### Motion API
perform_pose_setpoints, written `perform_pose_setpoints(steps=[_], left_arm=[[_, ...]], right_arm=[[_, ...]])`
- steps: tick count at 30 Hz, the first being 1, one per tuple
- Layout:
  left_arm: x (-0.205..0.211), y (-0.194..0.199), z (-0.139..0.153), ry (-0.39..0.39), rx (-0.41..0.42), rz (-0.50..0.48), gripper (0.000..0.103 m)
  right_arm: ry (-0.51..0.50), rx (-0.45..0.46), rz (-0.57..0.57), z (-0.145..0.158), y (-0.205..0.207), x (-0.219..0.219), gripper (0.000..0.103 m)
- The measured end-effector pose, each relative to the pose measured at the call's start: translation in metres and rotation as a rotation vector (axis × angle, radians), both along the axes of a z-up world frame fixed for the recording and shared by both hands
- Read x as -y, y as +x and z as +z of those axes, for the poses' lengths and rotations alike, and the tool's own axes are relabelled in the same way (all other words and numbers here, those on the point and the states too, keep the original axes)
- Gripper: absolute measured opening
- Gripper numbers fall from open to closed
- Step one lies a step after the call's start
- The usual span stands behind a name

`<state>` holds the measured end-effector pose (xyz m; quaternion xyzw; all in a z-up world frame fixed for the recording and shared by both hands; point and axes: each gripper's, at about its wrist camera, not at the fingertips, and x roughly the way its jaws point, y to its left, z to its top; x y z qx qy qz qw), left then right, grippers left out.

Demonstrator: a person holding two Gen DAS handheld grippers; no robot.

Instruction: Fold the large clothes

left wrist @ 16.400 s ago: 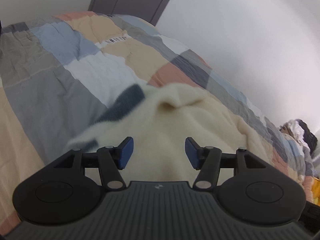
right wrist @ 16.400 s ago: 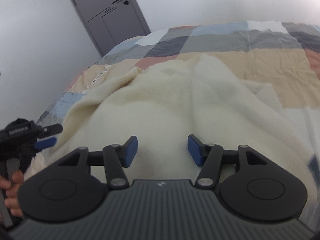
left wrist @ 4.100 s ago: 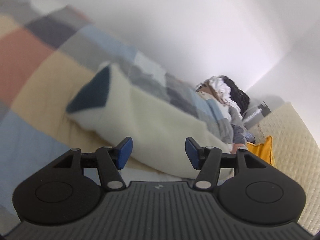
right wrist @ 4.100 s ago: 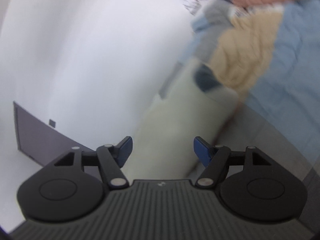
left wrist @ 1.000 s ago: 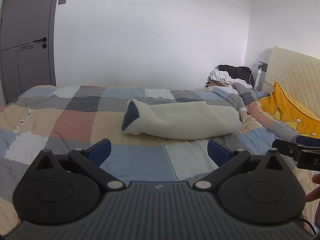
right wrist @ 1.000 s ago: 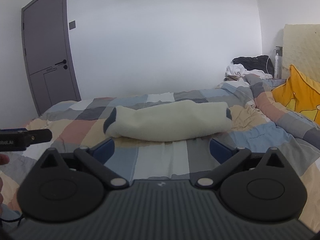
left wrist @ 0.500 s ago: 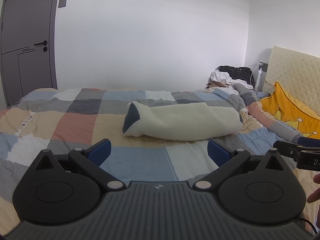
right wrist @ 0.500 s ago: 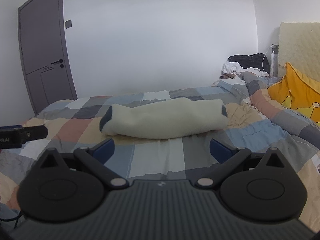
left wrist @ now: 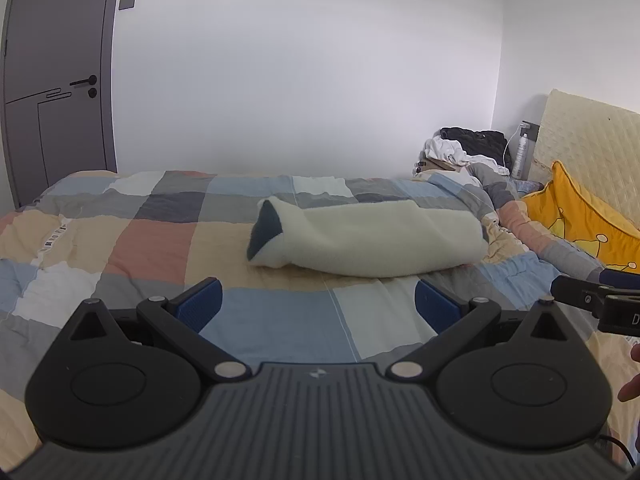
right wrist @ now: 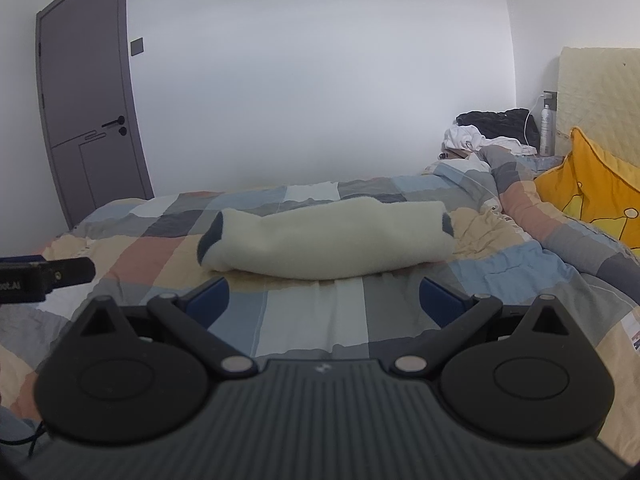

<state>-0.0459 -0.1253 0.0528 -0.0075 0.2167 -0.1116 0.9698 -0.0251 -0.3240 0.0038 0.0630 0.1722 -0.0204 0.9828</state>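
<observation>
Fingers of the left gripper and right gripper are hovering spread apart, well short of the folded cream garment lying mid-bed.

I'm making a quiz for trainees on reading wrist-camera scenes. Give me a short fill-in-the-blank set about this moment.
1. The cream sweater lies on the patchwork quilt as a folded ____.
2. The left gripper and the right gripper both have their jaws ____.
3. The pillow by the headboard is coloured ____.
4. The door in the corner stands ____.

Missing words: bundle; open; yellow; closed
</observation>
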Motion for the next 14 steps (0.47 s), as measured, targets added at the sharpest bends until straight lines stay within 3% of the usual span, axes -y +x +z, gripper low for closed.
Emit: perform_pose_setpoints(steps=[14], left_arm=[[0.0037, -0.0012, -0.0022, 0.016, 0.007, 0.005, 0.103]], right_arm=[[-0.001, 0.003, -0.001, -0.0008, 0.0014, 0.0027, 0.103]])
